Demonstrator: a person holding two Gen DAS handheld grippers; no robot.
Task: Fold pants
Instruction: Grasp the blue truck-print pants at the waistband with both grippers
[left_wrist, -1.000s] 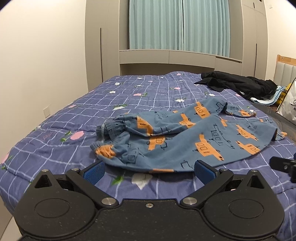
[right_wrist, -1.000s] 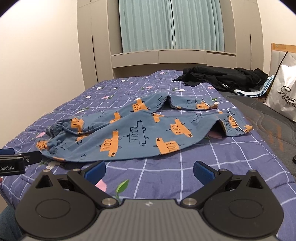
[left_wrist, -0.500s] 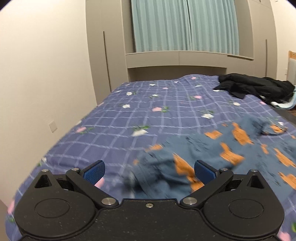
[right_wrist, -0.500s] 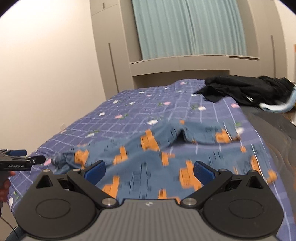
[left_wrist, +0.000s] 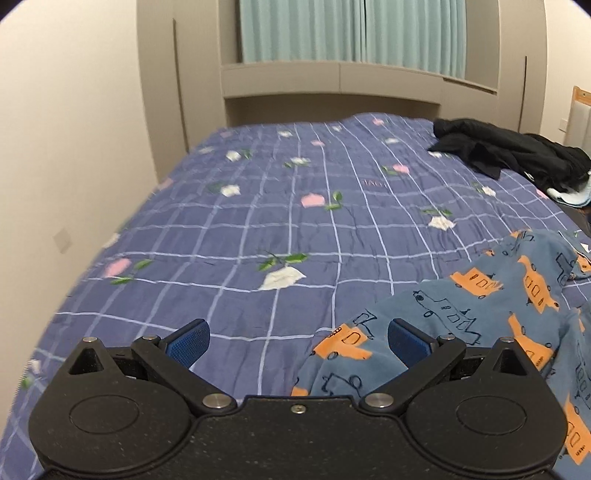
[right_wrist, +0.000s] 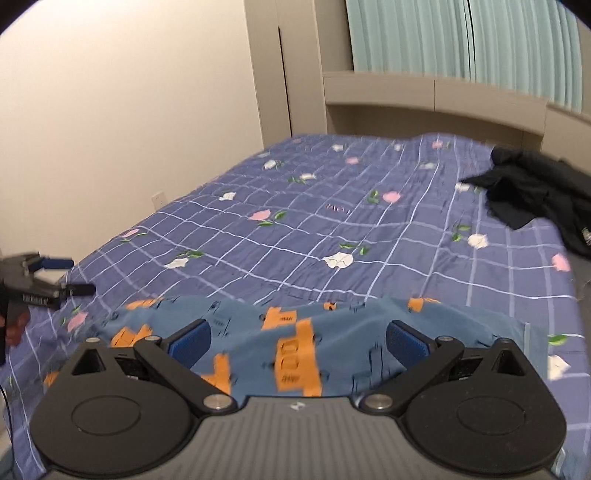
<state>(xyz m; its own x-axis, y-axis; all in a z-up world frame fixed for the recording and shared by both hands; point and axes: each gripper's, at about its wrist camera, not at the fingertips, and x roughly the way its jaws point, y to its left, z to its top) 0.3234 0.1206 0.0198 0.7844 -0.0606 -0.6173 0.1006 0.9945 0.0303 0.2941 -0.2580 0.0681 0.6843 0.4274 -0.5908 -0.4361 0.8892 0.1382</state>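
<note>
Bedroom with teal curtains (left_wrist: 351, 33), and a bed (left_wrist: 295, 206) in a purple checked quilt is taking up most of it. The blue pants (right_wrist: 295, 343) with orange trucks are lying rumpled near the front edge. Both the left hand-held gripper (left_wrist: 297, 338) and right hand-held gripper (right_wrist: 297, 338) are hovering wide open, gripping nothing. Black clothes (left_wrist: 517, 155) are sitting at the far right.

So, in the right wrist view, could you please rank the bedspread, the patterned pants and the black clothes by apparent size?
1. bedspread, by far the largest.
2. patterned pants, though nearness enlarges them and the gripper hides part.
3. black clothes, farther off and cut by the frame edge.
</note>
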